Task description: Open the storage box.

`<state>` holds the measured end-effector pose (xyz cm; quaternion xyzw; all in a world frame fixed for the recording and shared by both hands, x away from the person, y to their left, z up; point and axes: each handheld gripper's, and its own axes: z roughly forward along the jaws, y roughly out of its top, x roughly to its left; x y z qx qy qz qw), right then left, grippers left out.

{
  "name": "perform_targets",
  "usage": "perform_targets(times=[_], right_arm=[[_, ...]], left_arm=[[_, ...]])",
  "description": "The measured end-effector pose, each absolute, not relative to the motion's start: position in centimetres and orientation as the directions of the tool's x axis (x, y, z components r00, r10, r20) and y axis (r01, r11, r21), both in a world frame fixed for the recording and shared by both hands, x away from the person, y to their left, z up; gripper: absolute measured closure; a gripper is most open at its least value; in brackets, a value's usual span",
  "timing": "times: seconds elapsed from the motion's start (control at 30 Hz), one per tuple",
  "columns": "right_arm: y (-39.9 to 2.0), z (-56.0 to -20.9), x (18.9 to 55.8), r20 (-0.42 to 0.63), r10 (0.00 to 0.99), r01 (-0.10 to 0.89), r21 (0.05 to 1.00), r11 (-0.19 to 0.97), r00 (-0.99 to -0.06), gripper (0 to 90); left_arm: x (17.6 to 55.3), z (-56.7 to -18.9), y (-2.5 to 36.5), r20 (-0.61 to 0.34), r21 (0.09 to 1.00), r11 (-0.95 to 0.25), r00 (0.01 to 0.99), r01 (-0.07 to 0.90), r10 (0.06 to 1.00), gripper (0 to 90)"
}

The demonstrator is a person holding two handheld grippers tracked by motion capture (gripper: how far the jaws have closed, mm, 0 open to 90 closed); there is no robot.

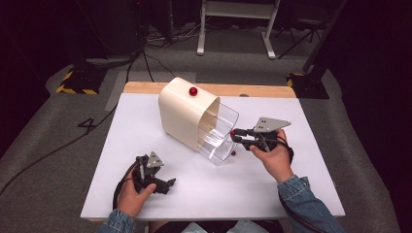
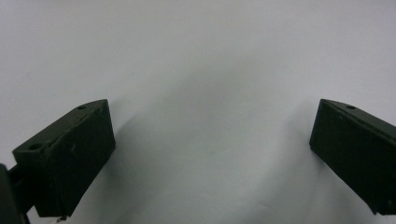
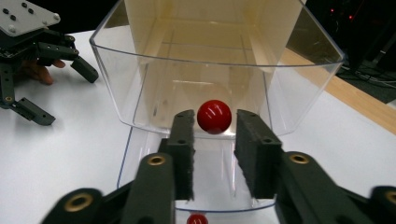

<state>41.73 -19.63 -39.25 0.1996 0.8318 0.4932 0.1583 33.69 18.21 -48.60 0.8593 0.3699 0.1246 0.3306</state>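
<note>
White table (image 1: 145, 145) on grey carpet, dark room beyond. Centre frame: cream dispenser (image 1: 182, 114) with clear chute (image 1: 218, 133); a red ball (image 1: 193, 91) sits on top, another (image 1: 233, 153) lies below the chute mouth. Right gripper (image 1: 234, 135) at the chute, pads slightly apart around a red ball (image 3: 214, 116), contact unclear. Left gripper (image 1: 169, 183), lower left, jaws spread wide over bare tabletop. Chute base cut off.
</note>
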Motion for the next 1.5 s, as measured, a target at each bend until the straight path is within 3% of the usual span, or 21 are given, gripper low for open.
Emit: perform_targets(times=[0.03, 0.17, 0.63, 1.23, 1.5], right_arm=[[-19.6, -39.3, 41.7, -0.066, 0.488, 0.176, 0.884, 0.434, -0.87, 66.8], [-20.5, -39.5, 41.5, -0.048, 0.516, 0.207, 0.882, 0.424, -0.855, 52.7], [-25.0, -40.1, 40.2, -0.045, 0.582, 0.251, 0.873, 0.418, -0.812, 44.7], [-35.1, -44.3, 36.9, -0.004, 0.728, 0.429, 0.806, 0.408, -0.686, 31.6], [-37.5, -46.2, 36.3, 0.003, 0.76, 0.489, 0.767, 0.416, -0.65, 27.0]], left_arm=[[33.7, -48.6, 18.2, -0.03, 0.66, -0.508, 0.695, 0.553, 0.718, 0.2], [33.7, -48.6, 18.2, -0.029, 0.66, -0.508, 0.695, 0.553, 0.718, 0.2], [33.7, -48.6, 18.2, -0.027, 0.661, -0.509, 0.695, 0.551, 0.718, 0.2], [33.7, -48.6, 18.2, -0.033, 0.658, -0.509, 0.696, 0.555, 0.717, 0.2], [33.7, -48.6, 18.2, -0.033, 0.658, -0.509, 0.697, 0.555, 0.717, 0.2]])
